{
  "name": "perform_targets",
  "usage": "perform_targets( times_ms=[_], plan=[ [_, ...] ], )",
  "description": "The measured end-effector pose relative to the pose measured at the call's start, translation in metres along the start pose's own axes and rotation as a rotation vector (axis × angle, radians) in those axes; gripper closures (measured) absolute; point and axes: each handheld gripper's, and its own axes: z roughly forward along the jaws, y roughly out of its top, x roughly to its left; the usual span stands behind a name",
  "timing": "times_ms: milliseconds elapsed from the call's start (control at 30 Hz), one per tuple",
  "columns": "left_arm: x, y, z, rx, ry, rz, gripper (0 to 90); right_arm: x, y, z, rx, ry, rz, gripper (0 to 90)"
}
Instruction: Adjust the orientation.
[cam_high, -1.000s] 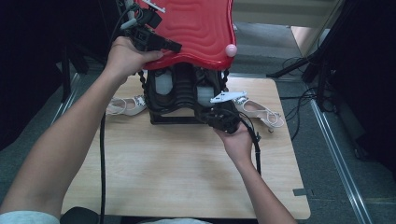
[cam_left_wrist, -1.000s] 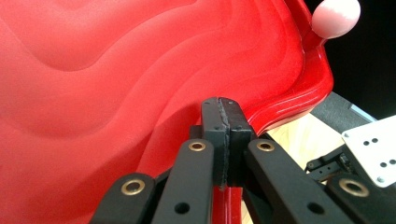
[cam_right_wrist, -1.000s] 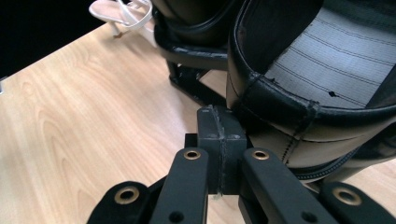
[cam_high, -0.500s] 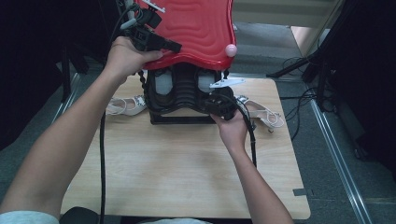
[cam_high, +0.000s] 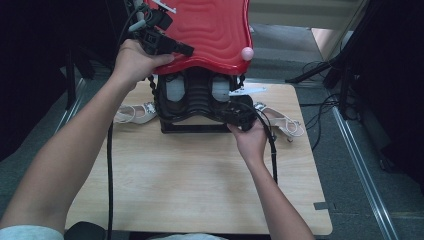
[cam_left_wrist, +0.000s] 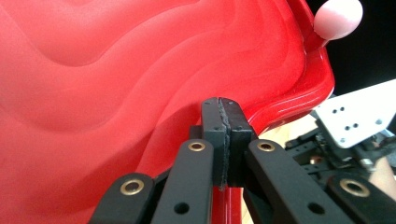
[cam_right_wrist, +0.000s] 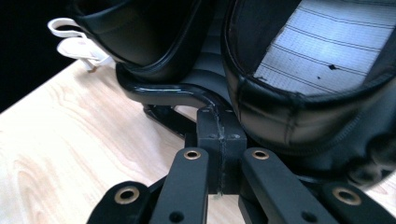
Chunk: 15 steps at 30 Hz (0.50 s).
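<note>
red plastic, wavy on its surface, made the big lid (cam_high: 207, 30) that stood lifted at the far edge of the wooden table (cam_high: 190, 185). at the left, the left gripper (cam_high: 187, 49) was held high by the person's left hand (cam_high: 135, 60), and in the left gripper view its jaws were pressed together on the thin rim of this red lid (cam_left_wrist: 140, 70), so it was gripping it. a small pink knob (cam_high: 247, 53) sat on the lid's right edge. under the lid stood a black device (cam_high: 197, 100) with two grey padded hollows, resting on the table near its far side. a white sandal (cam_high: 132, 114) lay on the table just to the left of the device, touching or almost touching it. further to the right, the right gripper (cam_high: 240, 117) was at the lower right corner of the device, held by the right hand (cam_high: 252, 142). in the right gripper view its jaws were closed against the black base frame (cam_right_wrist: 163, 91), but i cannot tell if anything was really between them. another white sandal (cam_high: 282, 122) lay at the right of the device.
</note>
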Motion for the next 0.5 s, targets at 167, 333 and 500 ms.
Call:
perform_targets(
  times_ms=[167, 333, 500],
  plan=[
    [-0.002, 0.001, -0.007, -0.011, -0.034, -0.033, 82.0, 0.006, -0.008, -0.014, -0.005, 0.047, -0.004, 85.2],
    [-0.014, -0.002, -0.023, -0.018, -0.062, -0.014, 75.4, 0.010, -0.019, -0.018, 0.011, 0.093, -0.031, 75.5],
    [-0.024, -0.018, -0.035, -0.018, -0.097, 0.016, 66.6, 0.013, -0.035, -0.023, 0.024, 0.133, -0.015, 68.9]
  ],
)
